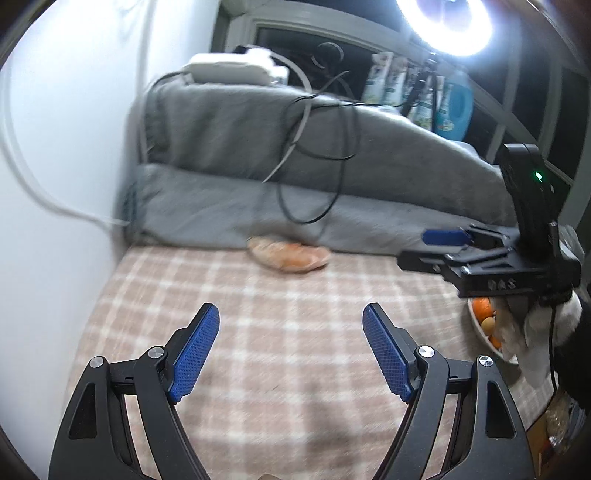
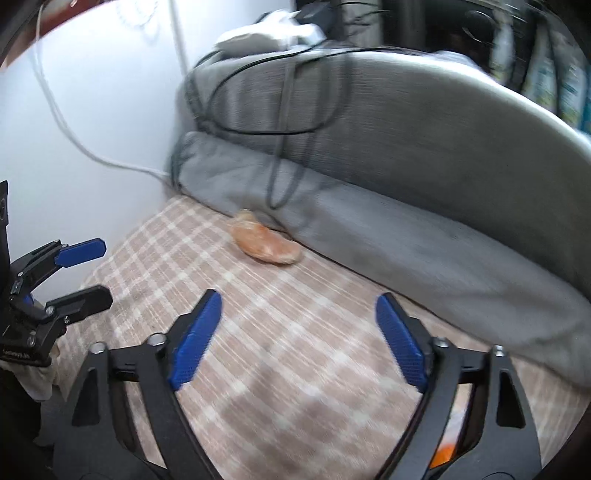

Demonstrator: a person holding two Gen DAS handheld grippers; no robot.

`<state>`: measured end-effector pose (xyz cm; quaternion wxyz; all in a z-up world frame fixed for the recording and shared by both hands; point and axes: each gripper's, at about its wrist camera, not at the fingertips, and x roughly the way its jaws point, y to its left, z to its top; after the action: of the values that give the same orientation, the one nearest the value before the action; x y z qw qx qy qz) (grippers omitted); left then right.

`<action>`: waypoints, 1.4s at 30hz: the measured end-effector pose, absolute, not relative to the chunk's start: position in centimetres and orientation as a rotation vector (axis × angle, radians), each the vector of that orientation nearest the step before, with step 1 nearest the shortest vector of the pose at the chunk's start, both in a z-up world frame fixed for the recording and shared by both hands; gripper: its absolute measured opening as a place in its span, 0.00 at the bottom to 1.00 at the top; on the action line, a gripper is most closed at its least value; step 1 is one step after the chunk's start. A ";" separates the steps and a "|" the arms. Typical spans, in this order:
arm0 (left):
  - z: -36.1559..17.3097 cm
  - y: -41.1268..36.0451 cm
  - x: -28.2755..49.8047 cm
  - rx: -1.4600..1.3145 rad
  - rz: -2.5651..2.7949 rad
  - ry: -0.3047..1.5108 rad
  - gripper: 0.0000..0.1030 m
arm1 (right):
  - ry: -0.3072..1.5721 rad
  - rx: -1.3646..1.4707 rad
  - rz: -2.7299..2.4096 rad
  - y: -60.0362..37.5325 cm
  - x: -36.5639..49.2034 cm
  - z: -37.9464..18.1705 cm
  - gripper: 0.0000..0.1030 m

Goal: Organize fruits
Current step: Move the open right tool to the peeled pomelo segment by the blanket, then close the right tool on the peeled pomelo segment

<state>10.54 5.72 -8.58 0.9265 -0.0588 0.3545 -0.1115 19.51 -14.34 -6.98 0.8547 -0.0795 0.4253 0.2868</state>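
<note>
An orange, lumpy bag-like bundle of fruit lies on the checked cloth against the grey cushion; it also shows in the right wrist view. A white bowl with oranges sits at the right, partly hidden behind my right gripper. My left gripper is open and empty above the cloth, well short of the bundle. My right gripper is open and empty too; it shows side-on in the left wrist view. The left gripper shows at the left edge of the right wrist view.
A grey cushion with black cables draped over it backs the cloth. A white wall with a white cable stands on the left. Bottles and a ring light are at the back right. Both views are motion-blurred.
</note>
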 end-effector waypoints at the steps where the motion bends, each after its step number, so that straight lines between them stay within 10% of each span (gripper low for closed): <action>1: -8.8 6.2 10.3 -0.125 -0.221 0.736 0.78 | 0.893 -0.187 0.619 -13.6 19.7 -7.2 0.75; 8: -10.3 7.9 9.4 -0.157 -0.189 0.791 0.78 | 0.903 -0.317 0.736 -8.6 22.2 -9.2 0.53; 42: -10.6 9.9 6.5 -0.188 -0.130 0.826 0.78 | 1.010 -0.577 0.783 -0.5 29.0 -15.7 0.48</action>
<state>6.52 9.94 -10.60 0.9097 -0.0911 0.4003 -0.0629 28.97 -0.51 -15.70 0.7641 -0.2654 0.4646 0.3603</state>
